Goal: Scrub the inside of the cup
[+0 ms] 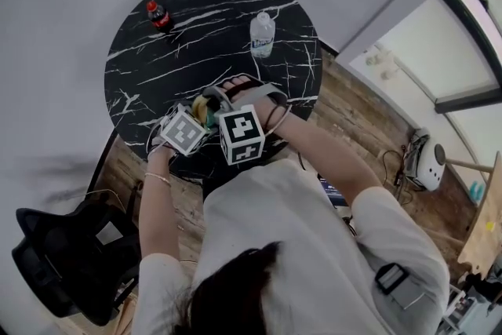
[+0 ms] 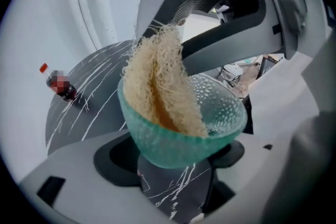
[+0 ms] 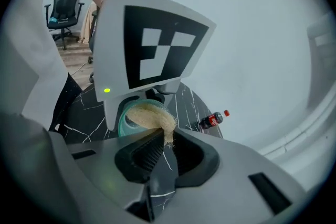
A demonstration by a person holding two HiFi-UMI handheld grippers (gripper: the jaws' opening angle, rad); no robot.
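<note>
Overhead look at a person bent over a round black surface (image 1: 204,35) veined with white, a gripper in each hand, both held close together above the near edge. In the left gripper (image 2: 176,160), a teal cup (image 2: 184,136) of dimpled glass, clamped by its lower body between jaws spread wide enough to take it, pads pressing on both sides. Tilted, mouth turned up and toward the right gripper (image 3: 167,145). Stuffed into the cup, a pale fibrous scrubber (image 2: 157,81), folded, lying against the inner wall and reaching toward the bottom, upper end sticking out past the rim. That upper end pinched between the right gripper's jaws, nearly together with only a thin wad of fibres between them. From the right gripper view, the cup's rim just beyond the jaws and partly behind the left gripper's marker cube (image 3: 157,44). Farther back on the surface, well apart from the cup: a small cola bottle (image 1: 158,15) with a red cap at left, a clear water bottle (image 1: 262,34) at right, both upright. Beside the surface, at lower left, a black office chair (image 1: 70,263)
</note>
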